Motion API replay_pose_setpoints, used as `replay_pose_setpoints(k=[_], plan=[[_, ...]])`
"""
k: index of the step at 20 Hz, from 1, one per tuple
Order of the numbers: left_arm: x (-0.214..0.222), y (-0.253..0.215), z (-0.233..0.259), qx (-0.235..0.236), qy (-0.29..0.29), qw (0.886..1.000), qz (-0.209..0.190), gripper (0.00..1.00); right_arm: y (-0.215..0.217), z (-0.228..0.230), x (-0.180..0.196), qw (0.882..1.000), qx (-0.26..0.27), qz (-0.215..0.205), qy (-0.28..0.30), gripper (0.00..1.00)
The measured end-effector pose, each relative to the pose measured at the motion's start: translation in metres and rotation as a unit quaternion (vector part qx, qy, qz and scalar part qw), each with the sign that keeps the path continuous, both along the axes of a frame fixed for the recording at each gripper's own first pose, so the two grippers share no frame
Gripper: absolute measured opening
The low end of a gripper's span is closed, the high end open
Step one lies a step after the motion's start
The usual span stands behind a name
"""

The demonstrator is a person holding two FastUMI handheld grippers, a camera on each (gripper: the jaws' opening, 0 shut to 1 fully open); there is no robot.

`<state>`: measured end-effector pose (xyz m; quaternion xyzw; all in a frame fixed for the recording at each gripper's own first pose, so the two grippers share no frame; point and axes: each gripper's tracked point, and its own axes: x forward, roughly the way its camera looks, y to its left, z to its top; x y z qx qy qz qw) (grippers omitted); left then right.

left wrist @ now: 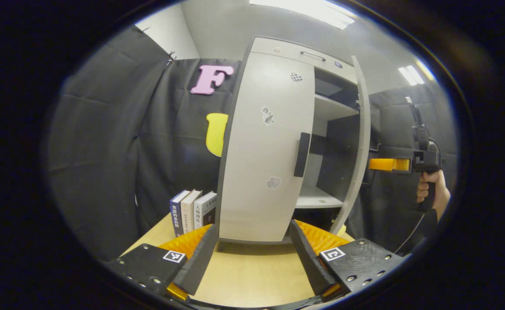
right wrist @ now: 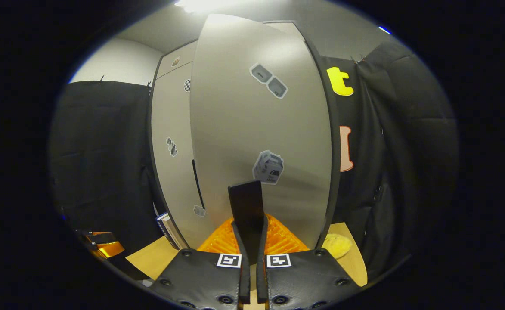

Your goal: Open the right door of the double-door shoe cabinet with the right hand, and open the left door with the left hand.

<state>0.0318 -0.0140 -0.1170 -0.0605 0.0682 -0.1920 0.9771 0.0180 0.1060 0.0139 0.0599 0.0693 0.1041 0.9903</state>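
Your right gripper (right wrist: 249,232) clamped on dark vertical handle (right wrist: 246,206) of grey right cabinet door (right wrist: 261,129), swung ajar. Left gripper (left wrist: 252,254) spread wide before shut grey left door (left wrist: 265,146), on tan tabletop (left wrist: 252,275).

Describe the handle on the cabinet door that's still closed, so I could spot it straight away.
Start at the tall pale shoe cabinet standing on the wooden table. Its left door is closed, with small stickers on it. The left door's handle is the dark upright bar at mid-height on the edge beside the open shelves, the only dark piece on that pale panel.
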Motion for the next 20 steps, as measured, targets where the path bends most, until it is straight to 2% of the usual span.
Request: replay_pose_setpoints(k=[1,3,4,5,8,12,15,20], plan=[[-0.001,-0.011,-0.008,0.003,0.000,1.000,-0.005,0.99,-0.003,-0.001,-0.002,1.000,0.001,-0.002,0.002,0.05],[0.001,-0.014,0.002,0.004,0.000,1.000,-0.007,0.98,-0.012,-0.001,-0.008,1.000,0.005,-0.006,0.000,0.10],[0.002,-0.022,0.001,0.000,0.002,1.000,-0.008,0.99,-0.017,-0.001,-0.011,1.000,0.006,-0.006,-0.002,0.05],[0.001,-0.030,0.001,-0.005,0.007,1.000,-0.007,0.99,-0.022,-0.002,-0.013,1.000,0.008,-0.003,-0.002,0.07],[-0.015,-0.056,0.008,-0.048,0.025,0.998,-0.007,0.98,-0.034,-0.002,-0.019,1.000,0.020,0.017,0.002,0.07],[-0.040,-0.068,0.006,-0.056,0.055,0.996,0.031,0.97,-0.042,-0.002,-0.020,0.998,0.005,0.053,0.014,0.07],[-0.068,-0.082,0.013,-0.085,0.064,0.993,0.046,0.99,-0.058,-0.002,-0.030,0.997,0.016,0.072,0.014,0.07],[-0.105,-0.087,0.006,-0.069,0.060,0.992,0.090,0.96,-0.087,-0.003,-0.037,0.996,0.023,0.085,0.010,0.07]])
